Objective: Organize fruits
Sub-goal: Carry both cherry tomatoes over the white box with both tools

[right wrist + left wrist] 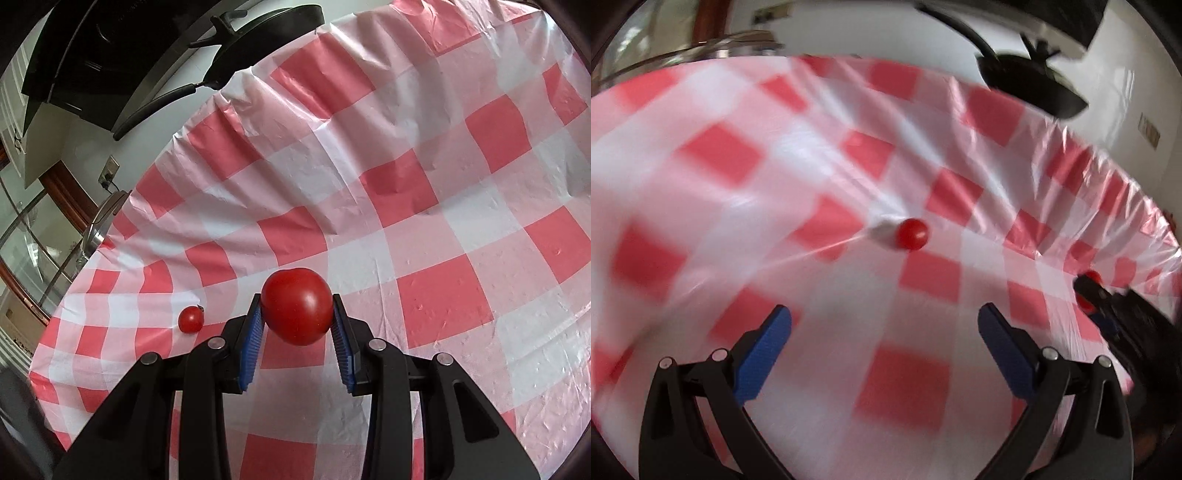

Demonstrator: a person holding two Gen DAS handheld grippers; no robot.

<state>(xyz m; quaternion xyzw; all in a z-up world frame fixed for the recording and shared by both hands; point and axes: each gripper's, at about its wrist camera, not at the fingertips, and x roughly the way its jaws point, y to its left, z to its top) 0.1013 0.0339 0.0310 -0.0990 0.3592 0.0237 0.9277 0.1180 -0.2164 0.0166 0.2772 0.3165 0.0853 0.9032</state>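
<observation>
While the red-and-white checked tablecloth [424, 206] serves as the landmark for every place below, the scene reads as follows.

Right gripper [297, 314]: its blue-padded jaws are clamped on a large red tomato [296, 305], one pad pressing each flank; the tomato sits at the fingertips, above the cloth's near part in the right wrist view.

Small tomato [191, 319]: lies on the cloth, left of the held tomato and apart from the gripper, near the cloth's left edge in that view; a bit of stem shows at its top.

Left gripper [884, 319]: jaws wide apart, nothing between the blue pads, only the checked cloth showing under the gap. This view is blurred.

Lone small tomato [913, 234]: in the left wrist view a small red tomato lies on the cloth ahead of the open jaws, well clear of both pads.

Right gripper seen from the left [1104, 306]: a dark shape at the cloth's right side, with red showing at its tip; the detail is too blurred to read.

Beyond the cloth: a black pan [266, 40] rests past the far edge of the cloth, beside a dark appliance [110, 48]; a wall socket [109, 170] shows on the pale wall.
</observation>
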